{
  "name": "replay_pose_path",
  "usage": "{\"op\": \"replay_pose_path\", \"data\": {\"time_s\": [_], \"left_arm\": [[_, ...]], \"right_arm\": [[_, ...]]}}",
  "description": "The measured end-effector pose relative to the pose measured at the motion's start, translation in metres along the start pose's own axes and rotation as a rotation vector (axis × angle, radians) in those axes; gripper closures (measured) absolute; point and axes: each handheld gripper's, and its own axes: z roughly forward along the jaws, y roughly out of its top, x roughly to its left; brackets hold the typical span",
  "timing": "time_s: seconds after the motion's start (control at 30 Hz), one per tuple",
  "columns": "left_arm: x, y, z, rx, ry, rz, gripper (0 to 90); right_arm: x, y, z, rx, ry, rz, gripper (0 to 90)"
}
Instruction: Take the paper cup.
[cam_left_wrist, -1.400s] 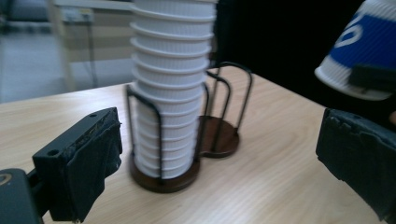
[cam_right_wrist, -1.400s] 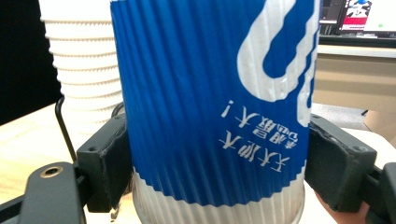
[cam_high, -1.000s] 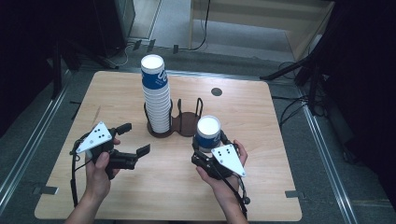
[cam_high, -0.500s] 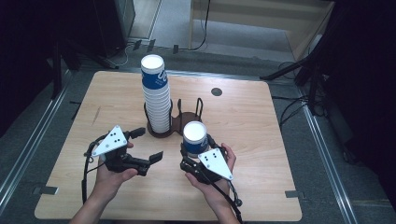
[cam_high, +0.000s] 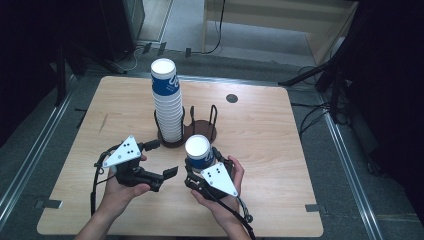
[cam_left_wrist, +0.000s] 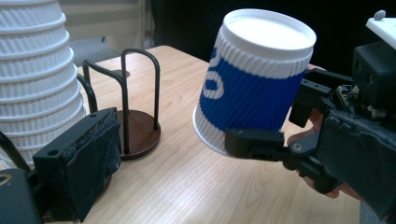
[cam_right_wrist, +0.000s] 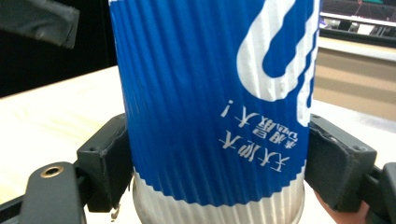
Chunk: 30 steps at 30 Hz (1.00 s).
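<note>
The counter (cam_high: 260, 150) carries, toward 12 o'clock of the person's hands, a tall stack of inverted cups (cam_high: 168, 107) seated in a dark wire holder (cam_high: 192, 131) whose second bay, at 3 o'clock of the stack, stands vacant. The single blue-and-white cup (cam_high: 199, 152) is held upside down, base uppermost, near the counter's middle at 6 o'clock of the holder. The right tool (cam_high: 199, 172) is clamped on the cup, one jaw pressing each side of its ribbed wall. The left tool (cam_high: 162, 177) stands with jaws apart, holding nothing, at 9 o'clock of the cup and close beside it. Judged step: one cup is carried free of the holder and offered toward the left tool, probably for a handover or a two-handed separation. The next move would call for the left jaws to close squarely on the wall without crushing it, the right grip holding until then. The left gripper view shows the cup (cam_left_wrist: 254, 79) tilted and clear of the counter surface, which the high view leaves uncertain. The right gripper view shows inverted print on the sleeve (cam_right_wrist: 212, 100) and both pads bearing low on it.
</note>
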Motion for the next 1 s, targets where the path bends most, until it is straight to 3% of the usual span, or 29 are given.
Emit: {"op": "replay_pose_path", "data": {"time_s": [0.2, 0.33, 0.37, 0.4, 0.53, 0.77, 1.0], "left_arm": [[-0.002, 0.000, 0.004, 0.037, -0.013, 0.001, 1.3], [-0.004, 0.000, 0.006, 0.066, -0.007, 0.009, 1.4], [-0.004, 0.000, 0.006, 0.066, -0.007, 0.009, 1.4], [-0.005, 0.000, 0.007, 0.077, -0.009, 0.013, 1.3], [-0.007, 0.001, 0.009, 0.104, -0.011, 0.019, 2.8], [-0.010, 0.002, 0.012, 0.149, -0.010, 0.024, 5.6], [-0.011, 0.001, 0.015, 0.179, -0.002, 0.011, 7.6]], "right_arm": [[0.008, -0.005, 0.002, 0.002, -0.007, -0.083, 18.6], [0.015, -0.008, 0.003, 0.008, -0.015, -0.164, 18.6], [0.015, -0.008, 0.003, 0.008, -0.015, -0.164, 18.6], [0.019, -0.011, 0.004, 0.011, -0.023, -0.218, 18.6], [0.024, -0.014, 0.005, 0.012, -0.021, -0.284, 18.6], [0.030, -0.019, 0.007, 0.020, -0.007, -0.342, 18.5], [0.035, -0.020, 0.006, 0.011, 0.015, -0.367, 18.5]]}}
